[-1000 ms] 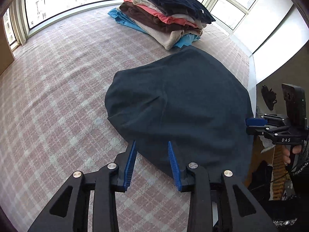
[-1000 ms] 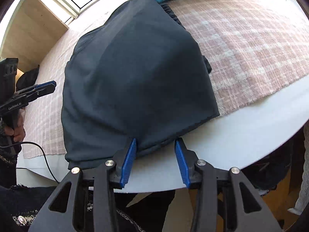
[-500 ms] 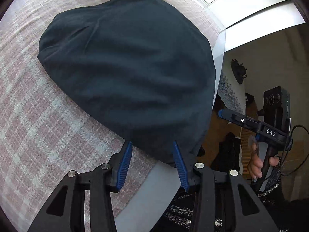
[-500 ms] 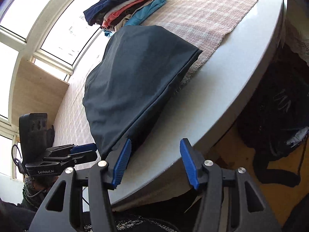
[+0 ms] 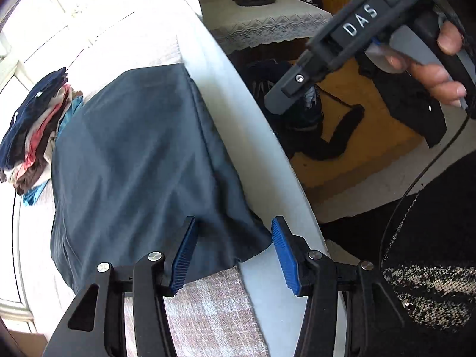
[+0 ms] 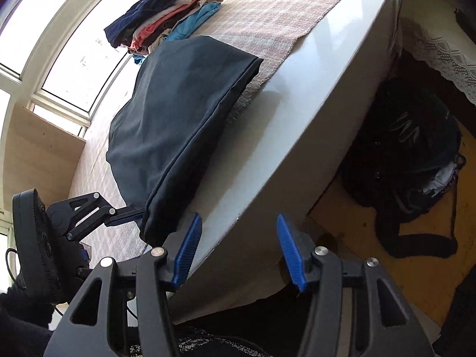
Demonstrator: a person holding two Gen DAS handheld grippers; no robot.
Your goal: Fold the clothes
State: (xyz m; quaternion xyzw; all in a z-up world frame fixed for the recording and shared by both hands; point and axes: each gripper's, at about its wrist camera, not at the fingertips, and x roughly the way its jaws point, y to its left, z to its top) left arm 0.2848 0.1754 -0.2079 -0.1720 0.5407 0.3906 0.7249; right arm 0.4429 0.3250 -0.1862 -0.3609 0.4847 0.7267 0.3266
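A dark navy garment (image 5: 139, 160) lies folded on the pink checked cloth (image 5: 214, 312), its long edge along the white table rim (image 5: 261, 148). My left gripper (image 5: 235, 253) is open, and the garment's near corner lies between its blue pads without being pinched. My right gripper (image 6: 238, 250) is open and holds nothing; it hangs off the table's side, just past the garment (image 6: 178, 113). The right wrist view shows the left gripper (image 6: 119, 217) beside the garment's near corner. The right gripper's body (image 5: 327, 53), held by a hand, fills the upper right of the left wrist view.
A stack of folded clothes (image 5: 32, 136) (image 6: 166, 20) sits at the far end by the windows. Beside the table stand a lace-covered side table (image 5: 267, 20) and a dark bag (image 6: 410, 148) on the wooden floor. A person's dark clothing is close below both grippers.
Both grippers have swung round to the table's near edge. The right one has drawn off the garment's hem and past the rim; both jaws now stand wider.
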